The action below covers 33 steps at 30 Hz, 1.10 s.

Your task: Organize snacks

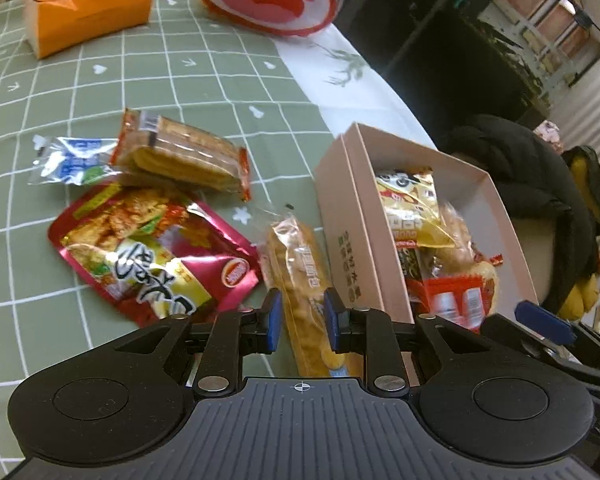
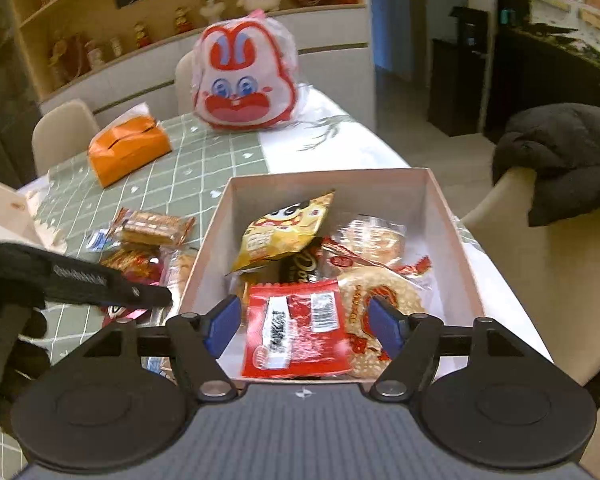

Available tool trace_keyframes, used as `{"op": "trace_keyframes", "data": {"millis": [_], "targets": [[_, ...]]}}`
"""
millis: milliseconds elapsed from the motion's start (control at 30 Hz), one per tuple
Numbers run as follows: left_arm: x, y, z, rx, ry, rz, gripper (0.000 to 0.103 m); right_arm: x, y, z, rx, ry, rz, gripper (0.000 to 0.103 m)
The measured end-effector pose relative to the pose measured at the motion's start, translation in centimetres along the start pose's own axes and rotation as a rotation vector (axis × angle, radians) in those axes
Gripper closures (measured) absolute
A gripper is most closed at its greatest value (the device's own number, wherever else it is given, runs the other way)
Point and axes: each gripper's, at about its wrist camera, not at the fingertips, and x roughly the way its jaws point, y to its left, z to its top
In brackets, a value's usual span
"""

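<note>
Snacks lie in two places on your surface (image 1: 148, 80), the green checked cloth: some loose, some already in the pink box (image 2: 440, 216) near its right edge.

Your left tool (image 1: 300, 320) points down at a long bread stick packet (image 1: 300, 276) that lies just beside the box's outer wall. Its blue pads (image 1: 274, 320) stand narrow, one on each side of the packet, but you cannot tell from this view whether they press on it. To the left of that packet lies a dark red pouch (image 1: 152, 252); beyond it a clear-wrapped biscuit pack (image 1: 188, 156) rests partly over a small blue and white sachet (image 1: 68, 160).

Your right tool (image 2: 304, 324) hangs over the near end of the box with its jaws spread wide. A red wafer packet (image 2: 296, 336) shows between the blue pads (image 2: 384, 328), with a gap on either side, so nothing is gripped. Behind it in the box are a yellow cartoon packet (image 2: 284, 232), a dark wrapper partly hidden, and two round rice crackers (image 2: 380, 288) in clear wrap.

Farther back on the surface stand an orange tissue pack (image 2: 128, 152) and a white bag with a red rabbit face (image 2: 244, 80). A dark jacket (image 2: 560, 152) drapes over a chair to the right.
</note>
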Motion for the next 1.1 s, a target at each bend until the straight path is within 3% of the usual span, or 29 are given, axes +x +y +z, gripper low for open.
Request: {"op": "trace_keyframes", "data": {"millis": [200, 467, 733, 933, 1100], "targets": [[0.4, -0.7, -0.2, 0.042, -0.018, -0.012, 0.075, -2.7, 0.9, -2.5, 0.025, -0.020, -0.013, 0.030], [0.4, -2.2, -1.6, 0.146, -0.015, 0.017, 0.070, -2.8, 2.3, -7.7, 0.034, 0.105, 0.019, 0.030], [-2.7, -1.4, -5.5, 0.194, -0.011, 0.039, 0.068, -3.7, 3.2, -7.6, -0.004, 0.070, 0.076, 0.030], [-6.0, 2.7, -9.0, 0.028, 0.004, -0.045, 0.069, -2.7, 4.7, -6.7, -0.045, 0.075, 0.152, 0.030], [-9.3, 6.4, -9.6, -0.137, -0.052, -0.002, 0.070, -2.7, 7.6, -3.5, -0.156, 0.033, 0.222, 0.030]]}}
